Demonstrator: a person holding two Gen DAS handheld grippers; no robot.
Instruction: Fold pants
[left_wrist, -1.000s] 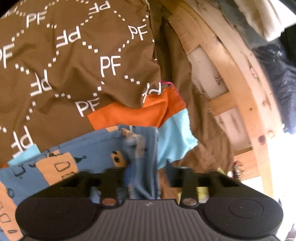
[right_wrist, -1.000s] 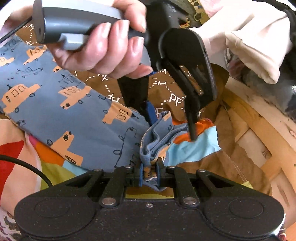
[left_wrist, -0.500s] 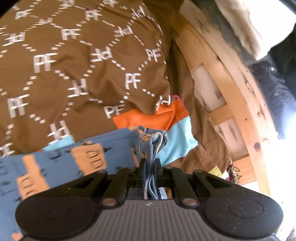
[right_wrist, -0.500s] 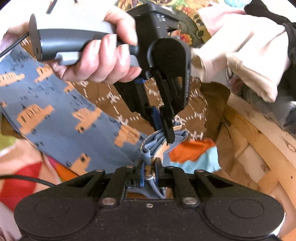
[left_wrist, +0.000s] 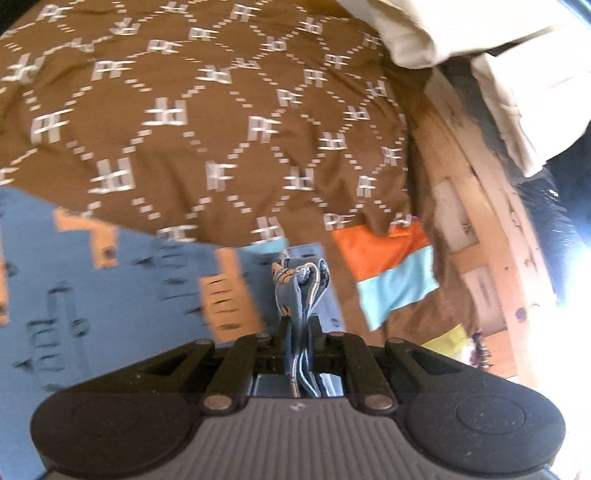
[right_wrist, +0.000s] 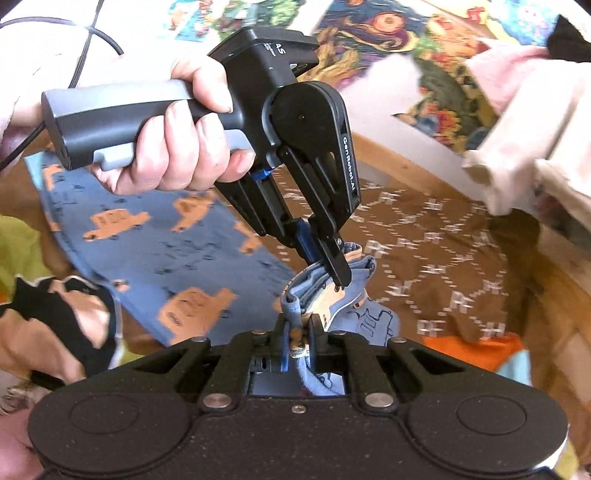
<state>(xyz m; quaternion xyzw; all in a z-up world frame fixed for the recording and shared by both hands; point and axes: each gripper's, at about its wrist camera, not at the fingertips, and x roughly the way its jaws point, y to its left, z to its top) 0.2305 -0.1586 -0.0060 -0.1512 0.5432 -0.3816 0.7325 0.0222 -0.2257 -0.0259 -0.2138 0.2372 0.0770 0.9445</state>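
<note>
The pants (right_wrist: 155, 243) are blue with orange truck prints and hang stretched to the left over a brown patterned blanket (right_wrist: 436, 258). My right gripper (right_wrist: 297, 326) is shut on a bunched edge of the pants. My left gripper (right_wrist: 328, 264) shows in the right wrist view, held by a hand, shut on the same bunch just beyond my right fingers. In the left wrist view my left gripper (left_wrist: 299, 325) is shut on layered edges of the pants (left_wrist: 92, 288), which spread to the left.
The brown blanket (left_wrist: 221, 129) covers a bed with a wooden frame (left_wrist: 495, 229) at the right. An orange and light blue cloth (left_wrist: 391, 266) lies under the blanket. Cream clothes (right_wrist: 532, 147) are piled at the upper right. A colourful sheet (right_wrist: 369, 33) lies beyond.
My left gripper has closed on the bunched pants edge beside my right gripper. Both grippers have lifted the pants up and away from the bed.
</note>
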